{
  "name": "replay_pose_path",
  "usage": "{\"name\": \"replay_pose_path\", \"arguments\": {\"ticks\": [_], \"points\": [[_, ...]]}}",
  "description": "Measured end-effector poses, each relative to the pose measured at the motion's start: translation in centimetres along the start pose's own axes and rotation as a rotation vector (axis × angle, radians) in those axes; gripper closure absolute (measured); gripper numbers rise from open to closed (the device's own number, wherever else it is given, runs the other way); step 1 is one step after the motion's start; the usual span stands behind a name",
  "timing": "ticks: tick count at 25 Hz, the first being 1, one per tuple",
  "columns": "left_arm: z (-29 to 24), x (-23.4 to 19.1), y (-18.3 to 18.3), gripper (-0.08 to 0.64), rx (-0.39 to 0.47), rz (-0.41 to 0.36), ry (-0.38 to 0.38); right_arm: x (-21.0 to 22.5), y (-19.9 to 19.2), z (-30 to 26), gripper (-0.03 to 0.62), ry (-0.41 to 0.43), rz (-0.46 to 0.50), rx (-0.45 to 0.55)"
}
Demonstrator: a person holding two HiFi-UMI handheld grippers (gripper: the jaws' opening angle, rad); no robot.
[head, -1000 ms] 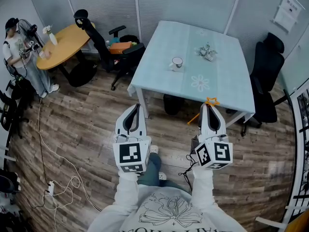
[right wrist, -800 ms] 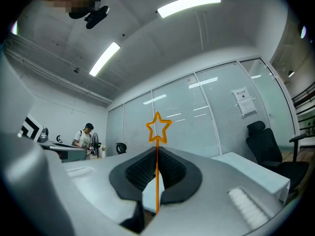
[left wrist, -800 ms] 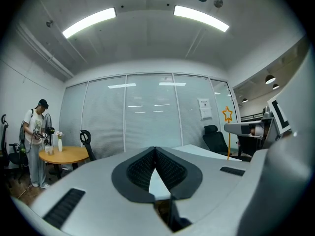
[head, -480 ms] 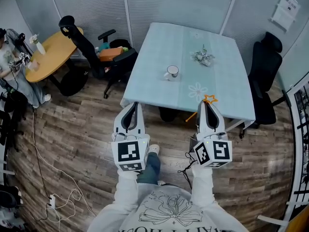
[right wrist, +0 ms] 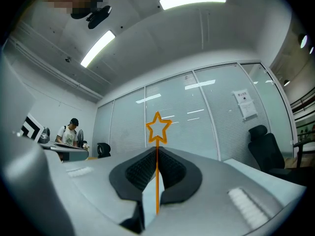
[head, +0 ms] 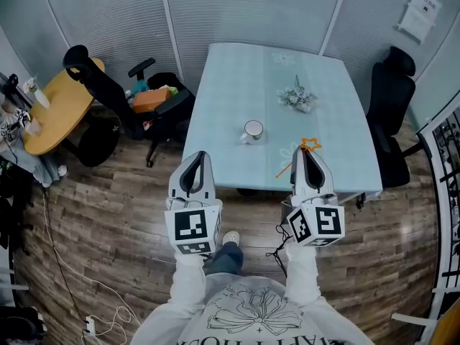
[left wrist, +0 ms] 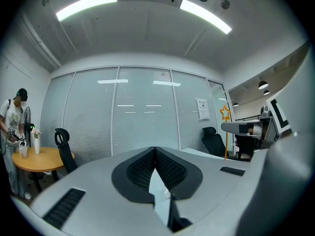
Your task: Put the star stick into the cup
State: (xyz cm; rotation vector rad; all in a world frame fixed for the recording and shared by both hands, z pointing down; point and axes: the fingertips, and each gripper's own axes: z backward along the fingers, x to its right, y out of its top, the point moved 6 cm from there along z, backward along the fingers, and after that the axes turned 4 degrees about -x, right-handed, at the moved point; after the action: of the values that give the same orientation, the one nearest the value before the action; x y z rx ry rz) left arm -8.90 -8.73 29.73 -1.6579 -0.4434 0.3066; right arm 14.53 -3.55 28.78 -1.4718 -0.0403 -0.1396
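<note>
bright ceiling strip lights (left wrist: pixel 88 5); strong fisheye edge distortion; sharp.

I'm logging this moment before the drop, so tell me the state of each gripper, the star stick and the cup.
Left gripper: shut, nothing between its jaws.
Right gripper: shut on the star stick.
Star stick: clamped between the jaws, star end past the tips, not yet in the cup.
Cup: upright on the table, no stick in it.

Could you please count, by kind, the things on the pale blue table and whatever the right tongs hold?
Cup: 1
Small floral decoration: 1
Star stick, clamped in the right tongs: 1
Total: 3
</note>
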Motion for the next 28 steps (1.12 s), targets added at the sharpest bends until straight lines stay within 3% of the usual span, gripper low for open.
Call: {"name": "replay_pose_path", "arguments": {"ticks": [13, 28], "points": [[-11.3, -4.2, -0.9, 0.555, -0.046, 0.018, -0.068, 1.2, -2.9, -10.7, 0.575, -0.038, -0.004, -0.033], [-17.3, -5.2, -3.6, 0.555, -0.127, 0.044, -0.108, 2.2, -5.5, -16.2, 0.575, -0.054, -0.012, -0.072]]}}
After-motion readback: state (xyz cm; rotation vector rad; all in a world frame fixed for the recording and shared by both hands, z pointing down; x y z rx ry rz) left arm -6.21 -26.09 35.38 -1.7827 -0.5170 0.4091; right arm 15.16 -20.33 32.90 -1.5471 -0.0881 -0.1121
